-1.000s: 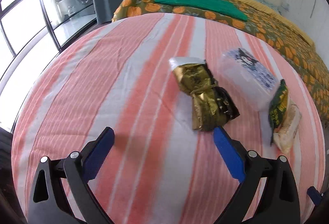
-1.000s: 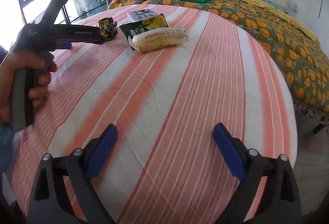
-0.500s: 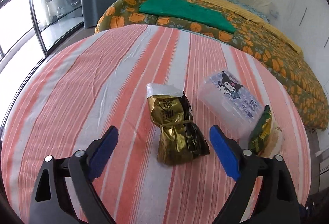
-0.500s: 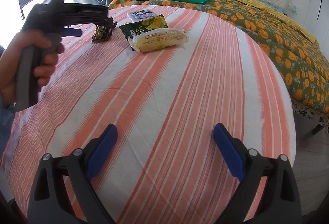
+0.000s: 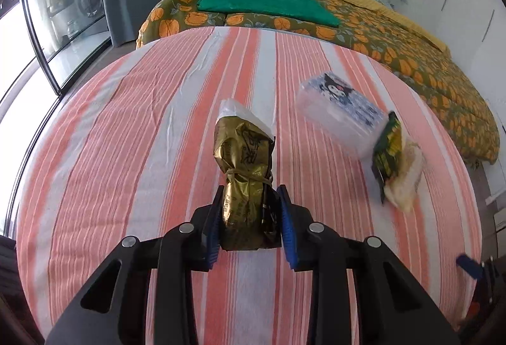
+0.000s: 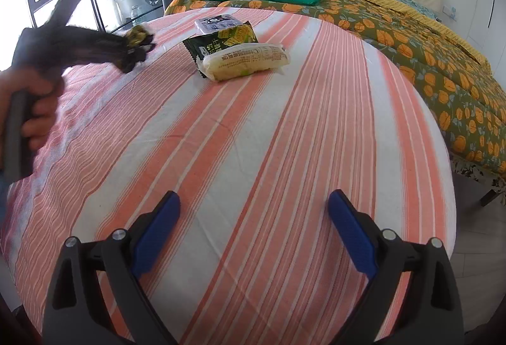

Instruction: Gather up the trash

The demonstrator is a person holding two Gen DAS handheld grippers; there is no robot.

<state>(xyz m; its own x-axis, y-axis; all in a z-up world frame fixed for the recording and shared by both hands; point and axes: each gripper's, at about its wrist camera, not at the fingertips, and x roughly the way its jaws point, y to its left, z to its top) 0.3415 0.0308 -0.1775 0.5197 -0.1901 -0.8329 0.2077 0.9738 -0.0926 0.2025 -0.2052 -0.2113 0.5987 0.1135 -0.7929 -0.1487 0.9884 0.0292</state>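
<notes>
tabletop: a round tabletop (image 6: pixel 284 129) under a pink and white striped cloth carries all the trash; a bed (image 6: pixel 411 38) with an orange-flowered cover stands behind it.
progress: early, i judge. one piece is in a grip, three more things lie on the cloth, and nothing is seen put away yet.
bin: no bin or trash bag shows in either view, so where the pieces go i cannot tell.
box: a clear lidded box (image 5: pixel 343 109) with a cartoon print lies far right of centre in the left view; it looks shut, and what is in it, if anything, i cannot tell. whether it counts as trash is also unclear.
bun pack: a pale bun pack (image 6: pixel 246 61) lies just in front of the box, sealed as far as i can see.
green pack: a dark green pack (image 6: pixel 221 39) lies tucked between the bun pack and the box, touching both.
gold bag: a crumpled gold bag (image 5: pixel 245 186), tied at its waist, is at the near middle of the cloth, clamped at its lower end.
left tongs: the left tongs (image 5: pixel 249 220) have just been closing and now pinch the gold bag on both sides.
right tongs: the right tongs (image 6: pixel 253 231) stand wide apart with nothing between them, over bare cloth well apart from the packs.
left to do: carry the gold bag off, then fetch the two packs and perhaps the box.
</notes>
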